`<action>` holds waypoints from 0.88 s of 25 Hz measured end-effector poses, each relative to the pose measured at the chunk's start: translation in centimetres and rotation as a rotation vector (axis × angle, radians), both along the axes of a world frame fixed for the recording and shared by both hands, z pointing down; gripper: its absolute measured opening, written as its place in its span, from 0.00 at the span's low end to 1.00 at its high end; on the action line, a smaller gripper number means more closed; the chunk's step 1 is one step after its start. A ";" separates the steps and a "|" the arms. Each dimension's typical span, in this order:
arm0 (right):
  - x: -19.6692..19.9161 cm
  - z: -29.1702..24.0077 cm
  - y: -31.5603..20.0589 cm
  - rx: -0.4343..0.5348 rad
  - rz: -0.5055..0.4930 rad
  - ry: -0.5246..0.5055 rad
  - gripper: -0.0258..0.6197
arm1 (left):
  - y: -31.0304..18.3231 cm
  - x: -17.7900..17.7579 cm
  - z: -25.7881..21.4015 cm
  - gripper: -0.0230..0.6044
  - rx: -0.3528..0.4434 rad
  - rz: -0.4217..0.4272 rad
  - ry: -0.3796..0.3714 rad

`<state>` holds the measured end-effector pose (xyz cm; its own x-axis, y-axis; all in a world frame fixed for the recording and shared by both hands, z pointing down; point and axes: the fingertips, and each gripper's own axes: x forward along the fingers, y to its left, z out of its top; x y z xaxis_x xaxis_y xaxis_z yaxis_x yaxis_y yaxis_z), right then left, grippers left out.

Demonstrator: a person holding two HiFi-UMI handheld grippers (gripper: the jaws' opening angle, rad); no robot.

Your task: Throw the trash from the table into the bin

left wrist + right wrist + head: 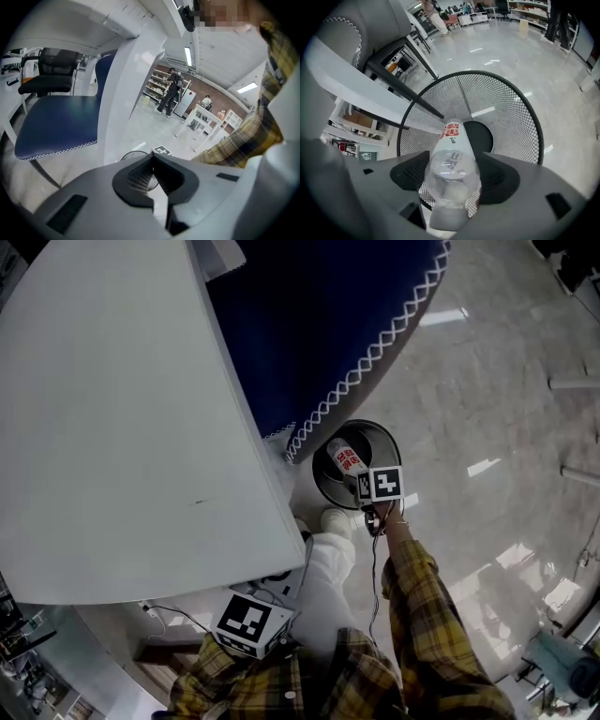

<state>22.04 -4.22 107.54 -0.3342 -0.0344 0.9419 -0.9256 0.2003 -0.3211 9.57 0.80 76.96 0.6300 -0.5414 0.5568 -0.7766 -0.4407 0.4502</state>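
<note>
1. Between my right jaws sits a clear plastic bottle [452, 140] with a red label. My right gripper [454, 174] is clamped on its neck end, so the grey cap is nearest me and the rest points away.
2. Straight beyond those jaws opens the black mesh bin [524, 110]. The bottle's far end hangs over its mouth, above the dark bottom, and I cannot tell whether it touches the mesh.
3. Up and left of the jaws, a dark leg [401, 79] slants across the bin's rim.
4. Left of the jaws in the head view, the white table [112, 427] has its edge just beside the bin, and the blue chair seat [309, 324] lies beyond.
5. My left gripper [152, 159] has its jaw tips pressed together with nothing between them. Beyond them stands a white table leg [129, 89], with the blue seat to its left.
</note>
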 end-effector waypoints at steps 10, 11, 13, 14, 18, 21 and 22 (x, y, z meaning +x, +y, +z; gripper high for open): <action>0.7 0.6 -1.3 0.068 0.075 -0.036 0.52 | 0.5 1.6 2.0 0.05 -0.010 0.003 0.026; 0.9 0.0 -1.2 0.067 0.079 -0.040 0.52 | 0.5 1.8 1.8 0.05 -0.017 0.005 0.029; 1.2 -2.1 -0.6 0.069 0.083 -0.046 0.52 | 0.5 2.4 0.1 0.05 -0.030 0.008 0.036; 1.4 -3.5 -0.4 0.073 0.083 -0.047 0.52 | 0.6 2.6 -1.0 0.05 -0.032 0.011 0.040; 1.8 -8.2 1.0 0.092 0.082 -0.040 0.52 | 1.3 2.9 -5.0 0.05 -0.023 0.014 0.054; 1.7 -11.9 1.7 0.109 0.078 -0.042 0.52 | 1.7 3.0 -8.0 0.05 -0.017 0.016 0.066; 1.5 -13.3 1.9 0.117 0.075 -0.046 0.52 | 1.8 2.9 -9.2 0.05 -0.014 0.016 0.066</action>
<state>23.54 -2.37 94.24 -0.3694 -0.1699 0.9136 -0.9242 0.1695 -0.3422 12.51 2.56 67.79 0.6741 -0.5233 0.5213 -0.7379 -0.4465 0.5060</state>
